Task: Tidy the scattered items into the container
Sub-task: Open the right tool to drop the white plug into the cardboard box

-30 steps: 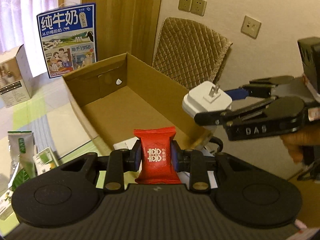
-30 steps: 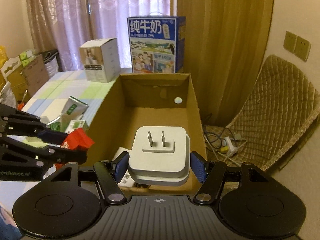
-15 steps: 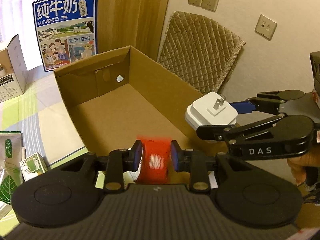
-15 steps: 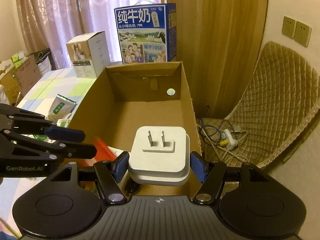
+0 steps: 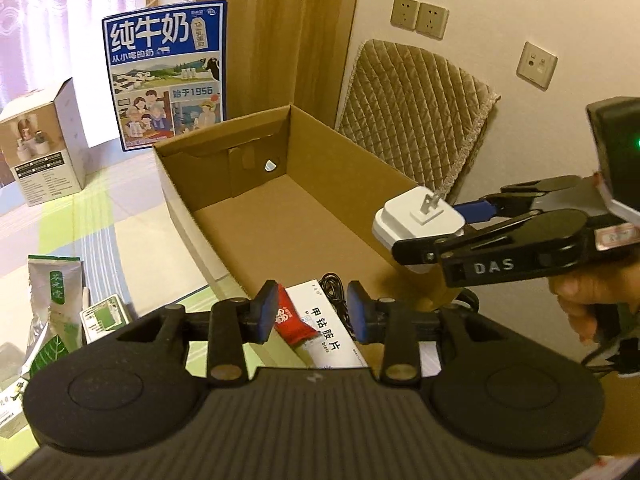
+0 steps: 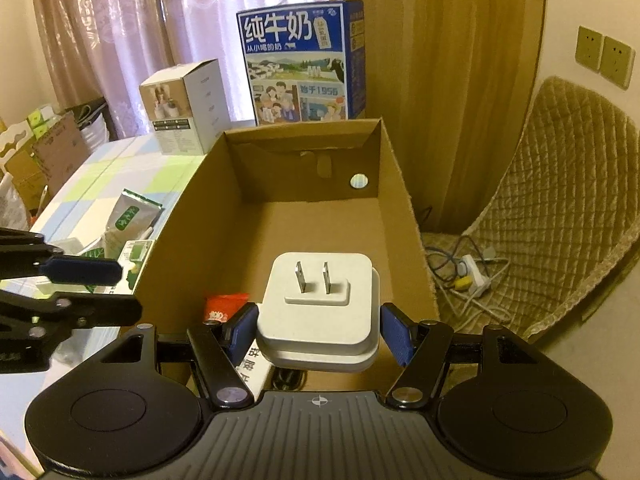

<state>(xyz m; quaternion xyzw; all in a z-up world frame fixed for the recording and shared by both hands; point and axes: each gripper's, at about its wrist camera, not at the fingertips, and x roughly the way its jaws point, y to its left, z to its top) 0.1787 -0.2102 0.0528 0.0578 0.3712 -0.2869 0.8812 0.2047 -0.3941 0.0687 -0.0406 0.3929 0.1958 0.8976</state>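
Your left gripper (image 5: 312,312) has just been opening; pads clear of the red candy packet (image 5: 294,320), which lies on the white medicine box (image 5: 332,332) at the near end of the cardboard box (image 5: 304,216); your right gripper (image 6: 320,328) clamps the white plug adapter (image 6: 320,308), prongs up, over that box's near end.

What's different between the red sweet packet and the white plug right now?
The red sweet packet is a thin, crinkly wrapper; the white plug is a hard block with two metal prongs. The packet lies loose on a white carton inside the cardboard box, the left claw having just been opening; the plug is clamped in the right claw, not yet set down. Both are at the box's near end.
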